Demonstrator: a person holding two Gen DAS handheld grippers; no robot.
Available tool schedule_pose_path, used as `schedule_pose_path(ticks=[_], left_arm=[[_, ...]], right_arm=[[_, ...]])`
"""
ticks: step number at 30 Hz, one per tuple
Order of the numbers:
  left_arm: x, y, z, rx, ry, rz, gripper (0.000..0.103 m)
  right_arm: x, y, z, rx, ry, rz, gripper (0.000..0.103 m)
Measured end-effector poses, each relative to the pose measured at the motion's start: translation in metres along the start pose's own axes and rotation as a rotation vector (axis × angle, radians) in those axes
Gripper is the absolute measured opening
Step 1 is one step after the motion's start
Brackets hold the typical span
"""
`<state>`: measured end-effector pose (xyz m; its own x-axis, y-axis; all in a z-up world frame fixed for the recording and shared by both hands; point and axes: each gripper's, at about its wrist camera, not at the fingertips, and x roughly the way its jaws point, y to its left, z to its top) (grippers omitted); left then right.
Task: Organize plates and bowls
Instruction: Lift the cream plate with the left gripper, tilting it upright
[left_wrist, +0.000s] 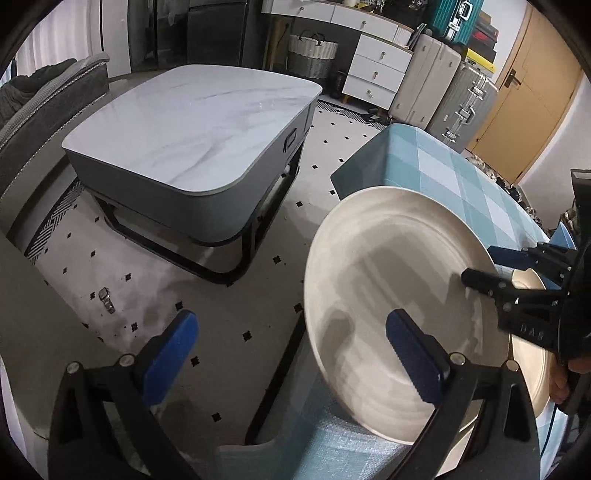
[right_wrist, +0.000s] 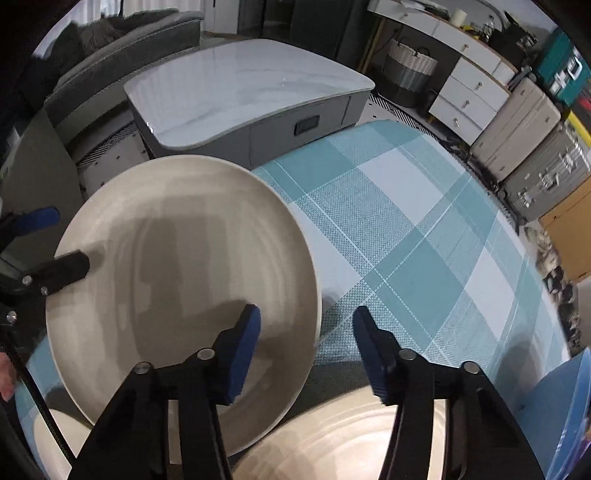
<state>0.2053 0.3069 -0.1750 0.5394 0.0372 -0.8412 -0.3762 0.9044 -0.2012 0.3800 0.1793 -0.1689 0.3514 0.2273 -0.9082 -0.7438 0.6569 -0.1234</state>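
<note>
Leaning on a second plate (right_wrist: 332, 435) at the near edge of the table (right_wrist: 406, 221), the big cream plate (right_wrist: 177, 258) is hovered over by the left gripper (left_wrist: 291, 321) and right gripper (right_wrist: 306, 312), both spread wide with nothing held. Its raised rim is probably best straddled squarely before any closing, lest it be tipped.

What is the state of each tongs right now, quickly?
Left tongs: open, gripping nothing.
Right tongs: open, gripping nothing.

A large cream plate (right_wrist: 177, 266), glossy with faint concentric rings, sits tilted at the left edge of the desk (right_wrist: 406, 229), its far rim jutting past that edge. A second cream plate (right_wrist: 332, 435) lies flat near the front edge, partly under the first.
</note>
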Motion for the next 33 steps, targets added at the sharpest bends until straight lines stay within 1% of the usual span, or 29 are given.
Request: schedule_pose_path(ticks=[2,3,4,5,6,7,9,10,11,12,14,16,18,20,23,27,30,33], left_arm=[[0.001,0.0,-0.001,-0.004,0.001,-0.002,0.098],[0.001,0.0,-0.001,-0.003,-0.001,-0.011,0.094],[0.002,0.0,-0.002,-0.004,0.003,-0.016,0.091],[0.002,0.001,-0.003,-0.005,0.009,-0.017,0.088],[0.003,0.002,-0.003,-0.004,0.018,-0.024,0.086],[0.001,0.003,-0.004,-0.006,0.013,-0.036,0.082],[0.001,0.004,-0.006,-0.012,0.009,-0.049,0.062],[0.002,0.005,-0.007,-0.02,0.015,-0.054,0.056],[0.002,0.007,-0.008,-0.027,0.019,-0.072,0.045],[0.003,0.008,-0.008,-0.029,0.024,-0.089,0.039],[0.003,0.009,-0.01,-0.028,0.024,-0.12,0.032],[0.0,0.009,-0.01,-0.02,0.016,-0.123,0.027],[-0.001,0.007,-0.011,-0.012,0.013,-0.136,0.015],[-0.003,0.006,-0.012,-0.005,0.014,-0.142,0.011],[-0.004,0.006,-0.011,-0.009,0.019,-0.135,0.011],[-0.006,0.006,-0.01,-0.005,0.029,-0.12,0.011],[-0.007,0.005,-0.007,-0.002,0.033,-0.102,0.011],[-0.009,0.007,-0.005,-0.018,0.037,-0.103,0.01]], right_arm=[[0.001,-0.004,0.0,0.028,0.011,0.014,0.043],[0.001,-0.005,0.0,0.03,0.01,0.017,0.037],[0.001,-0.005,0.0,0.028,0.009,0.021,0.033],[0.001,-0.003,0.0,0.018,0.008,0.017,0.032],[0.0,-0.001,0.0,0.007,0.006,0.011,0.026],[0.0,0.001,0.0,-0.004,0.004,0.008,0.022],[0.0,0.005,0.0,-0.02,0.002,-0.015,0.022],[-0.002,0.007,-0.001,-0.021,0.0,-0.014,0.021],[-0.002,0.007,-0.001,-0.016,0.0,-0.007,0.021],[-0.003,0.006,-0.002,-0.009,0.001,-0.003,0.02],[-0.004,0.003,-0.001,0.008,0.003,0.003,0.017],[-0.005,0.002,-0.001,0.02,0.005,0.007,0.016],[-0.006,0.006,-0.001,0.017,0.005,0.004,0.016],[-0.007,0.01,-0.001,0.006,0.004,0.009,0.015],[-0.007,0.01,0.0,0.016,0.004,0.01,0.015],[-0.008,0.006,0.002,0.049,0.004,0.031,0.01],[-0.009,0.007,0.003,0.056,0.008,0.034,0.01],[-0.011,0.006,0.004,0.06,0.008,0.031,0.01]])
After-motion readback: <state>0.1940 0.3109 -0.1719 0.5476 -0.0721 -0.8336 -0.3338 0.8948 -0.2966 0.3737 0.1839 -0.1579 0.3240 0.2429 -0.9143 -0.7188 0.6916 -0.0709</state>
